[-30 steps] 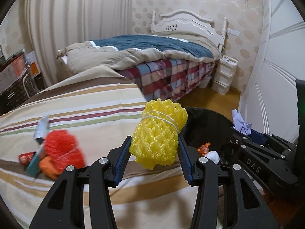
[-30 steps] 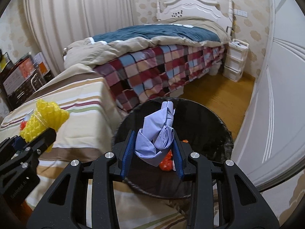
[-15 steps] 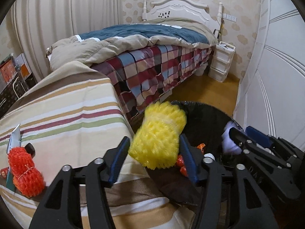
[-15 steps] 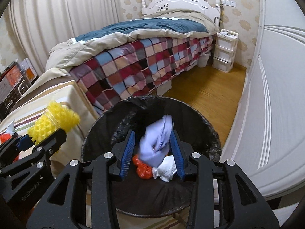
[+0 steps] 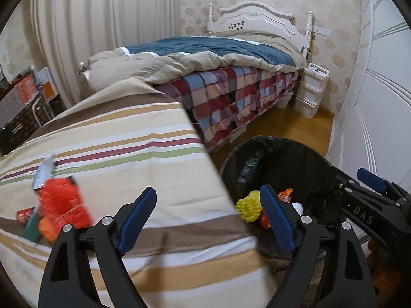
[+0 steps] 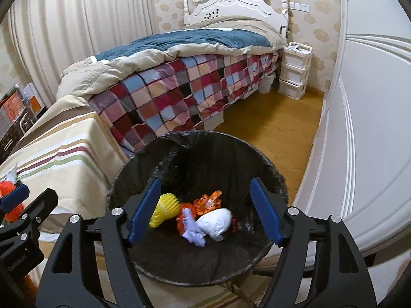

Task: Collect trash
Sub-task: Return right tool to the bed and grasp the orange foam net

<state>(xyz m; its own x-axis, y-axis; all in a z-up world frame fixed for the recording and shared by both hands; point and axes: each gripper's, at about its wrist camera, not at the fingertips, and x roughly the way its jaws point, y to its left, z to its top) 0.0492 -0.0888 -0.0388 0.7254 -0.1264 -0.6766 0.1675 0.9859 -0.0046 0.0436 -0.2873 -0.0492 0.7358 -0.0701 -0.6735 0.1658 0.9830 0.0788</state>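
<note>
The trash bin stands on the floor just right of the striped mattress, with the bed behind both. In the bin lie a foam net, a crumpled tissue, a wrapper and a glove. A second foam net lies on the mattress at the near left. A drawer unit stands far right of the bed.

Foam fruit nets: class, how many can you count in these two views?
2. The yellow foam net lies inside the black bin; the red foam net sits on the striped bedcover. Other trash might hide more.
</note>
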